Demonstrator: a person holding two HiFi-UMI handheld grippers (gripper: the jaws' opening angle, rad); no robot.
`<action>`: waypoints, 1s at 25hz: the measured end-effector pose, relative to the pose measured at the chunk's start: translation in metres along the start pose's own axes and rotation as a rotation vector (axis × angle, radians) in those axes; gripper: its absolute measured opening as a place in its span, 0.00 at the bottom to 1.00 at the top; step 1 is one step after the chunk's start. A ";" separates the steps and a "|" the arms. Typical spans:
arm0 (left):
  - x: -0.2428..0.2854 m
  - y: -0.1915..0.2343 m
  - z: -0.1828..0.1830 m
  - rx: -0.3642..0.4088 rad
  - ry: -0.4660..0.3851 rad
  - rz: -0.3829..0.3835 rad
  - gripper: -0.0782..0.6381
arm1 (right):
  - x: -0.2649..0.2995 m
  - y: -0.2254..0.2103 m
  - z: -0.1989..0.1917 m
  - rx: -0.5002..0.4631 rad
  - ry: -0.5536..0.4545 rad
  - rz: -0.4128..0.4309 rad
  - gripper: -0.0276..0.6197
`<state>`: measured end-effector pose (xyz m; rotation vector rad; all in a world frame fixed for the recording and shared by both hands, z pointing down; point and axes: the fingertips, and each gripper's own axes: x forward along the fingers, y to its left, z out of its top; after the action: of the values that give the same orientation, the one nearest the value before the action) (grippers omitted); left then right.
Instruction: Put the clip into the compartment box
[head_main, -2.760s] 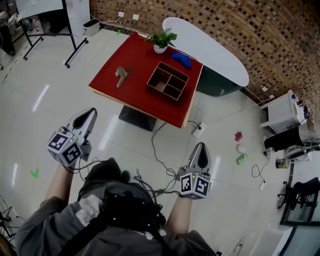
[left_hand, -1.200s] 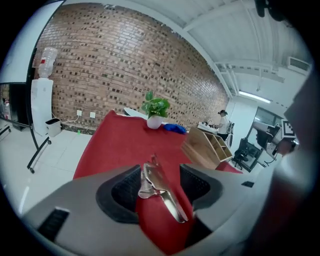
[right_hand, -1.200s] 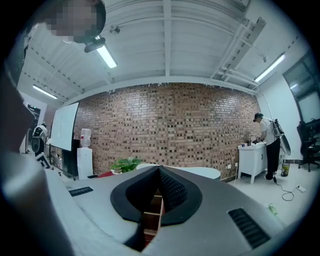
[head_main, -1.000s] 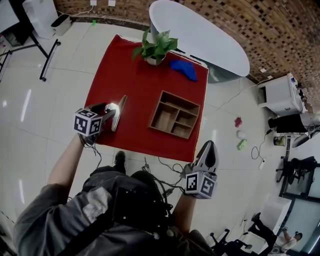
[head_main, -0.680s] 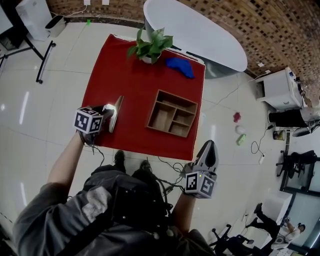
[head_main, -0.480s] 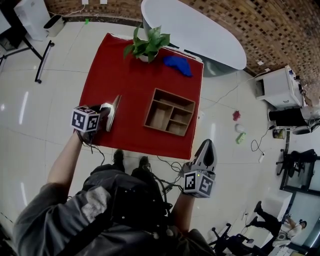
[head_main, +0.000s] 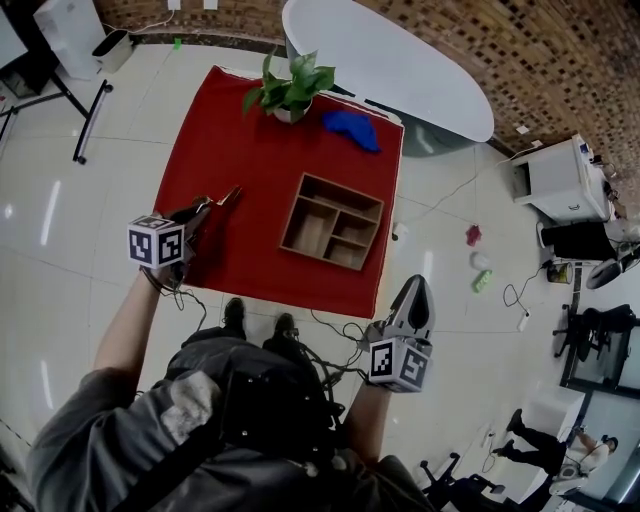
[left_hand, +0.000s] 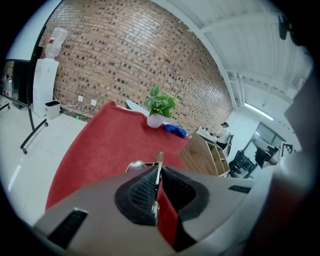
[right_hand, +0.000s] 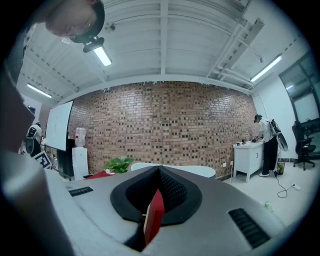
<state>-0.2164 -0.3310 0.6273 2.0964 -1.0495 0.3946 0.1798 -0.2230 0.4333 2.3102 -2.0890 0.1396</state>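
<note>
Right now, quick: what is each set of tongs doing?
Left tongs: closing on the clip, which sits between the pads.
Right tongs: closed, empty.

The square red-covered table (head_main: 240, 140) carried a wooden compartment box (head_main: 342, 191), a white-potted green plant (head_main: 288, 92) and a crumpled blue cloth (head_main: 350, 128).

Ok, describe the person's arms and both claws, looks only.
Left claw and right claw: light grey tapering shells, black ribbed pads, a red inner strip, each with a white cube bearing black square markers. Dark cables trail toward the torso. The top is grey, short-sleeved. The left claw's jaws are closing, the clip between them.
</note>
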 end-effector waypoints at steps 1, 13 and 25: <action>-0.004 -0.005 0.003 -0.003 -0.017 -0.010 0.18 | 0.000 -0.001 0.001 0.002 -0.002 0.005 0.05; -0.087 -0.131 0.085 0.052 -0.340 -0.246 0.18 | -0.014 -0.024 0.036 -0.006 -0.068 0.056 0.05; -0.141 -0.237 0.105 0.158 -0.510 -0.326 0.18 | -0.044 -0.055 0.053 0.002 -0.107 0.084 0.05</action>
<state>-0.1228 -0.2386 0.3628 2.5306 -0.9443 -0.2408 0.2330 -0.1777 0.3794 2.2803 -2.2369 0.0203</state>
